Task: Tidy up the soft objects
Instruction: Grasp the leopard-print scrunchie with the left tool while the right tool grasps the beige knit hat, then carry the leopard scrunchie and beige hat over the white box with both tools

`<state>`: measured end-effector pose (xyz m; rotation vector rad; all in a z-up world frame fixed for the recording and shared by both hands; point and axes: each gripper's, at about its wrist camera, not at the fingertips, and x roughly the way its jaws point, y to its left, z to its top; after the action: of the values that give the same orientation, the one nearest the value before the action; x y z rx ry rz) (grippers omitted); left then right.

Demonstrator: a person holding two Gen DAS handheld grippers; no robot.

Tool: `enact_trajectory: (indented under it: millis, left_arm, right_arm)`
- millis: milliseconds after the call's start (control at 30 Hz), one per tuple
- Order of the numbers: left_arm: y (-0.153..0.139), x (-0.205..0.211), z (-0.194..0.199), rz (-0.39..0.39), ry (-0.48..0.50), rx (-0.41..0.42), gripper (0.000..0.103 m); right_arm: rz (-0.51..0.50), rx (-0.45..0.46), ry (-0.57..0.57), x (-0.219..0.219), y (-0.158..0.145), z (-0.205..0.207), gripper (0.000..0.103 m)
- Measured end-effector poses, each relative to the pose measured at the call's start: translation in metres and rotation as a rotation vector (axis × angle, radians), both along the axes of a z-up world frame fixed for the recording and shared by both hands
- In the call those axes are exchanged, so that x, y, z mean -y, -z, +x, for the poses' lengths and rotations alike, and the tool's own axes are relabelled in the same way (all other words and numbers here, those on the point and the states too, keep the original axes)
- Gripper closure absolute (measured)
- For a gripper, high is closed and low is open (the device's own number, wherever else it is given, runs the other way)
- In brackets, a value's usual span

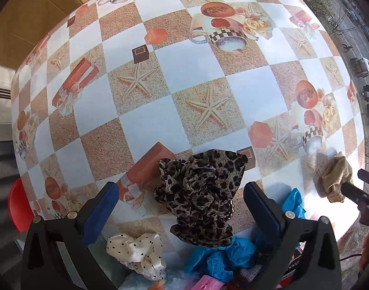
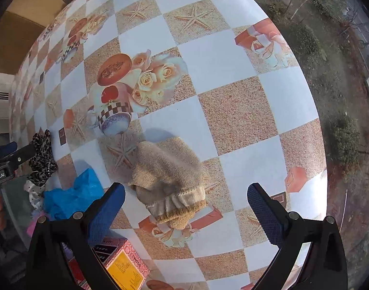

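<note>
A: Where did things lie, from the left?

B: The left gripper (image 1: 180,207) stood spread, gripping nothing; the leopard scrunchie (image 1: 201,198) lay on the tablecloth (image 1: 145,125) between its fingers. It looked light and floppy, best pinched across the bunched band.

A: And rightward?

B: The right gripper (image 2: 185,207) gaped around the beige knit hat (image 2: 168,183); soft, take its ribbed cuff. A box (image 2: 121,263) sat nearby, contents hidden.

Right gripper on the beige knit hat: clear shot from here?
Probably yes. The right gripper is open, and the beige knit hat lies on the checkered tablecloth right between and ahead of its jaws, nothing over it. The blue plastic bag and the patterned box sit off to the left.
</note>
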<state>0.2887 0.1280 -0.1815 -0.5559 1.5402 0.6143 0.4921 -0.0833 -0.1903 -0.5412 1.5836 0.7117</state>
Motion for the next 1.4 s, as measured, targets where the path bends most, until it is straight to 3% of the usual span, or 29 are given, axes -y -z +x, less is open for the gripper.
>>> enact_trajectory:
  millis: [133, 233, 400, 667, 733, 767, 833, 900, 967, 1133, 1400]
  left_arm:
    - [0.026, 0.011, 0.000, -0.041, -0.041, -0.035, 0.000]
    - [0.041, 0.012, 0.000, -0.056, -0.054, -0.059, 0.000]
    - [0.048, 0.007, -0.003, -0.117, -0.101, -0.022, 0.000]
    - [0.057, -0.003, 0.004, -0.140, -0.115, -0.047, 0.000]
    - [0.061, 0.000, 0.013, -0.146, -0.141, -0.051, 0.002]
    - [0.059, 0.002, 0.016, -0.136, -0.135, -0.042, 0.007]
    - [0.049, 0.008, 0.019, -0.107, -0.100, -0.018, 0.023]
    - [0.039, 0.015, 0.024, -0.085, -0.048, 0.002, 0.067]
    - [0.030, 0.018, 0.025, -0.081, -0.036, 0.019, 0.072]
    - [-0.014, 0.031, 0.009, 0.014, -0.003, 0.106, 0.072]
    - [-0.084, 0.065, -0.046, 0.087, 0.025, 0.224, 0.072]
  right_arm:
    - [-0.058, 0.078, -0.081, -0.020, 0.020, -0.008, 0.001]
    - [-0.101, 0.072, -0.082, -0.024, 0.040, -0.005, 0.000]
    - [-0.079, 0.098, -0.074, -0.021, 0.043, -0.004, 0.000]
    - [-0.064, 0.124, -0.079, -0.026, 0.037, -0.025, 0.000]
    - [-0.075, 0.112, -0.086, -0.026, 0.036, -0.027, 0.005]
    - [-0.072, 0.113, -0.094, -0.025, 0.032, -0.030, 0.014]
    - [-0.055, 0.124, -0.121, -0.026, 0.022, -0.036, 0.038]
    - [-0.030, 0.108, -0.131, -0.026, 0.013, -0.039, 0.071]
    - [-0.017, 0.083, -0.102, -0.023, 0.011, -0.038, 0.072]
    - [0.042, 0.054, -0.062, -0.010, -0.014, -0.044, 0.072]
    - [0.126, 0.041, -0.018, 0.013, -0.069, -0.059, 0.072]
